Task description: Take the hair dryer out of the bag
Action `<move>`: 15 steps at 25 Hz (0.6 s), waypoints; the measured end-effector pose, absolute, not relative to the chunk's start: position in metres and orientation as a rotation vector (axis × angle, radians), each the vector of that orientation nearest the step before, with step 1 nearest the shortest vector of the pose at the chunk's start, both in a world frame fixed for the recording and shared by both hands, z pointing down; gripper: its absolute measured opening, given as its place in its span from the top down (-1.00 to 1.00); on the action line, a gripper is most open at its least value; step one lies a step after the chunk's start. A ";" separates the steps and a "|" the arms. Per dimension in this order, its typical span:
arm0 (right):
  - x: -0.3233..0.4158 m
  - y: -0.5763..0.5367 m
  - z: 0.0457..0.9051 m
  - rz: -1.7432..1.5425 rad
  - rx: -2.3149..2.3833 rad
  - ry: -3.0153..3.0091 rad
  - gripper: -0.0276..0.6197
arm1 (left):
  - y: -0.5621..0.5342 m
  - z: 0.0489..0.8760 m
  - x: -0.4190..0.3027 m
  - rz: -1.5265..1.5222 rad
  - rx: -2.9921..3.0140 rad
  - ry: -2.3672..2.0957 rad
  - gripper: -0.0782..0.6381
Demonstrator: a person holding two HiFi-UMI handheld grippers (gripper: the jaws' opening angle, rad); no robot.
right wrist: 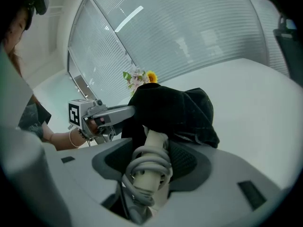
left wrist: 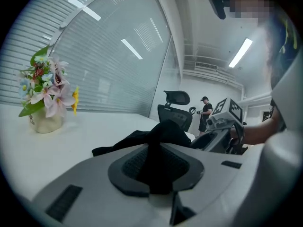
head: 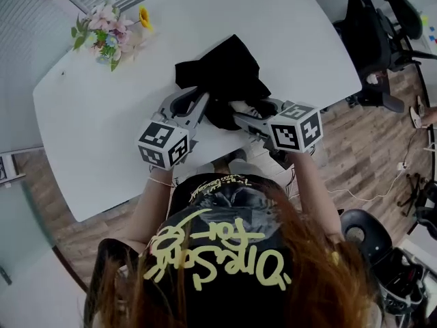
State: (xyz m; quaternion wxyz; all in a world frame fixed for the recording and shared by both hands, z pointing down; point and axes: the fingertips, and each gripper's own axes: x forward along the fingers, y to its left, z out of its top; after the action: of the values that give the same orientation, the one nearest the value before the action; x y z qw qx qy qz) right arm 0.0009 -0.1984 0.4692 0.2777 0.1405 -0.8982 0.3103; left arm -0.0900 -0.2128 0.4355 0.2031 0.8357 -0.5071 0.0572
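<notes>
We are seeing a vase of flowers sitting on the white table and black office chairs standing on wooden floor

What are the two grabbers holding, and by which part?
The left gripper pinches a fold of the black bag. The right gripper grips the hair dryer by its handle, where the cord is wound.

White table bears black bag, flower vase.

An office: a white meeting table, swivel chairs, and striped glass partition walls.
</notes>
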 end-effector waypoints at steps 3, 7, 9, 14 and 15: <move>0.006 -0.196 0.469 0.819 0.340 -2.420 0.16 | -0.214 0.434 -0.093 0.170 2.308 -1.466 0.59; 0.015 -0.193 0.470 0.800 0.304 -2.431 0.16 | -0.217 0.437 -0.096 0.186 2.276 -1.516 0.59; 0.019 -0.191 0.471 0.786 0.286 -2.437 0.16 | -0.217 0.439 -0.096 0.181 2.254 -1.525 0.59; 0.024 -0.189 0.476 0.745 0.253 -2.474 0.16 | -0.216 0.440 -0.096 0.184 2.223 -1.549 0.60; 0.025 -0.188 0.478 0.732 0.246 -2.479 0.16 | -0.215 0.440 -0.096 0.186 2.219 -1.555 0.60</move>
State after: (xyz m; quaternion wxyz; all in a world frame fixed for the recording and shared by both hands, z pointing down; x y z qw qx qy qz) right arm 0.0252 -0.1880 0.4776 0.2693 0.0914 -0.9195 0.2714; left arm -0.0956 -0.2154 0.4397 0.2113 0.7986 -0.5595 0.0670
